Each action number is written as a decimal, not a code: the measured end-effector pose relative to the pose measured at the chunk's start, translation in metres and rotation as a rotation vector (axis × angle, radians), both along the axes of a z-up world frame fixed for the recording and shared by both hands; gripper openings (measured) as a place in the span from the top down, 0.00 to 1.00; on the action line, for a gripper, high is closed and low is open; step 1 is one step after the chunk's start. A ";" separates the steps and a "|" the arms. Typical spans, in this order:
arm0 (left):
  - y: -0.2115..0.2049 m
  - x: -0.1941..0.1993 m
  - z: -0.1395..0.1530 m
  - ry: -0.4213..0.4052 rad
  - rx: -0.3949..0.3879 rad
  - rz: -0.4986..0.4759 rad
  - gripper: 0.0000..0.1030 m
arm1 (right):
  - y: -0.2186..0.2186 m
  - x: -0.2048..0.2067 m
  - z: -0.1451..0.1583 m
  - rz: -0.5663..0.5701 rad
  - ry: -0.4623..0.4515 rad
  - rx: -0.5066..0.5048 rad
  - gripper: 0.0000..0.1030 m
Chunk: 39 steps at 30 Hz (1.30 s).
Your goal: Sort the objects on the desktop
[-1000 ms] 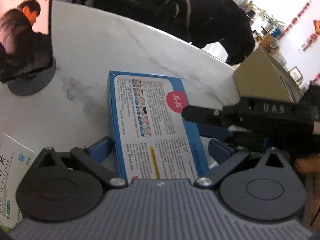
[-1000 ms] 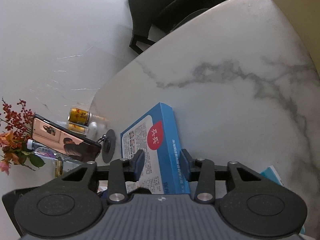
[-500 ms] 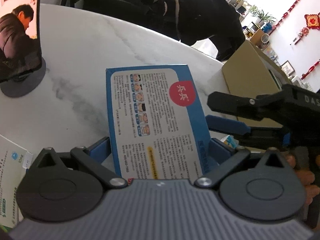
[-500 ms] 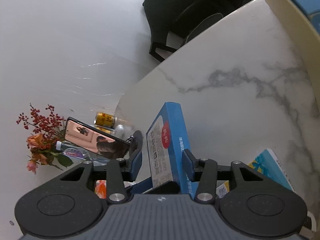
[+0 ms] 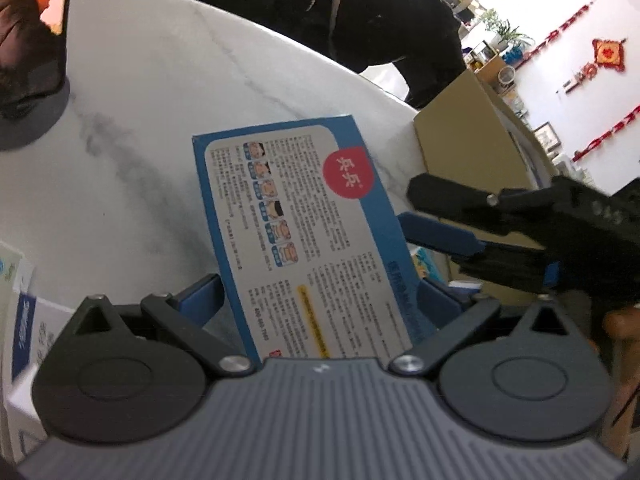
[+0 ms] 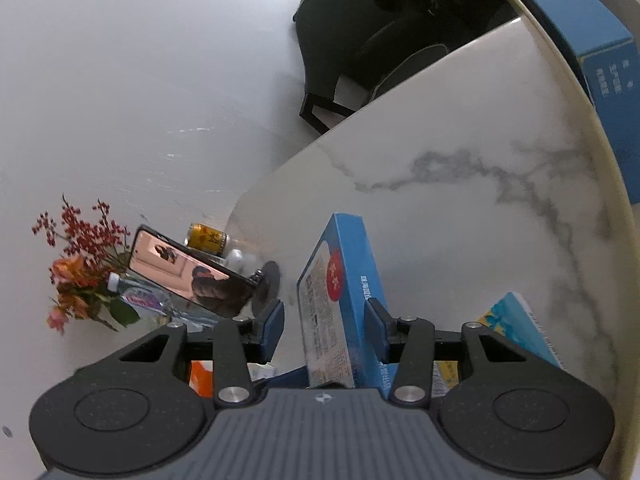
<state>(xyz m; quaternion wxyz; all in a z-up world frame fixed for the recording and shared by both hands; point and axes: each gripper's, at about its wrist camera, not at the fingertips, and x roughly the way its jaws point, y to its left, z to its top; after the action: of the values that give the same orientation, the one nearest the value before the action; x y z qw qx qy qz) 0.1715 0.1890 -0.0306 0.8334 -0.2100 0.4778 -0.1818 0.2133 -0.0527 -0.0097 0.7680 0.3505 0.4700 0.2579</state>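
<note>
A flat blue box (image 5: 304,232) with a white printed label and a red circle is held off the white marble table (image 5: 152,92), tilted. My left gripper (image 5: 320,296) is shut on its two long edges. In the right wrist view the same blue box (image 6: 340,300) stands on edge between the fingers of my right gripper (image 6: 326,320), whose jaws stand wider than the box with a gap on the left. The right gripper also shows in the left wrist view (image 5: 448,216), beside the box's right edge.
A cardboard carton (image 5: 472,152) stands at the table's right, with a blue box (image 6: 592,52) inside it. A phone on a round stand (image 6: 188,272), a yellow can (image 6: 208,236), a water bottle (image 6: 140,300) and flowers (image 6: 80,272) are at left. Small boxes (image 5: 24,320) lie near left.
The blue box has been lifted off the table and tipped up in my left gripper. The right gripper's jaws have spread apart from the box and drawn back to its right.
</note>
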 end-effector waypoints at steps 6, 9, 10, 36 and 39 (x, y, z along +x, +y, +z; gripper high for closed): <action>-0.003 -0.016 0.011 -0.046 -0.014 -0.029 0.00 | -0.003 -0.017 0.020 0.022 -0.049 0.023 0.52; -0.005 -0.018 0.011 -0.057 -0.031 -0.032 0.00 | -0.002 -0.025 0.032 0.035 -0.075 0.023 0.52; -0.006 -0.018 0.010 -0.057 -0.038 -0.035 0.00 | -0.001 -0.027 0.036 0.039 -0.079 0.024 0.52; -0.055 -0.025 -0.006 -0.120 -0.067 -0.206 0.00 | -0.063 -0.108 0.044 -0.103 -0.152 0.029 0.41; -0.056 -0.035 -0.005 -0.156 -0.050 -0.200 0.00 | -0.071 -0.112 0.031 -0.131 -0.136 0.055 0.41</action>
<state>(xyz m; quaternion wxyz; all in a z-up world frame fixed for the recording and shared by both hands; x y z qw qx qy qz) 0.1368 0.1334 -0.0356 0.8403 -0.1671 0.4254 -0.2915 0.1014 -0.1240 0.0210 0.8034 0.3831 0.3855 0.2431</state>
